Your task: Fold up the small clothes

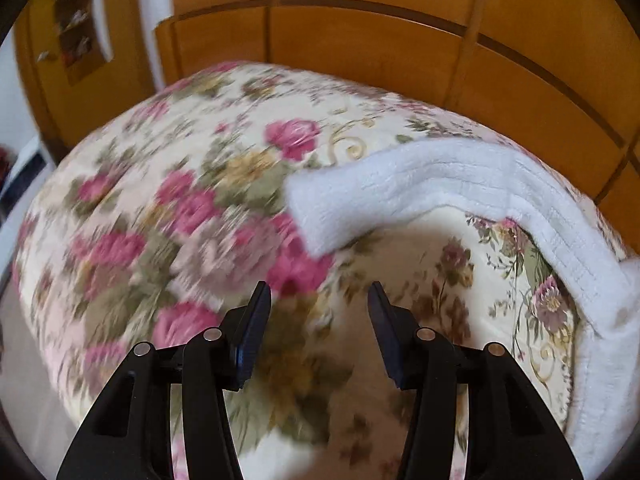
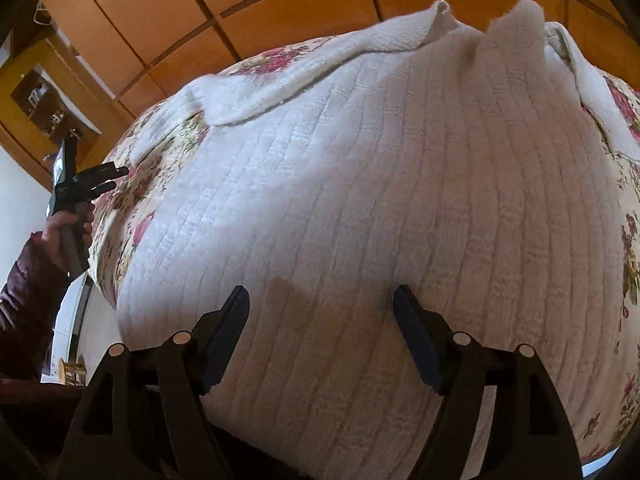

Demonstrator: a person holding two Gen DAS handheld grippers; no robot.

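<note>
A white ribbed knit sweater (image 2: 360,184) lies spread on a floral bedspread (image 2: 152,184). Its sleeve (image 1: 420,184) shows in the left wrist view, stretched leftward across the quilt. My right gripper (image 2: 320,300) is open and empty, low over the sweater's body near its hem. My left gripper (image 1: 318,292) is open and empty above the bedspread (image 1: 180,208), just short of the sleeve's cuff. It also shows in the right wrist view (image 2: 116,178), held by a hand at the bed's left side, apart from the sweater.
A wooden headboard and wardrobe panels (image 1: 360,40) stand behind the bed. The bed's left edge drops to the floor (image 1: 24,360). A shelf unit (image 2: 44,100) is at the far left.
</note>
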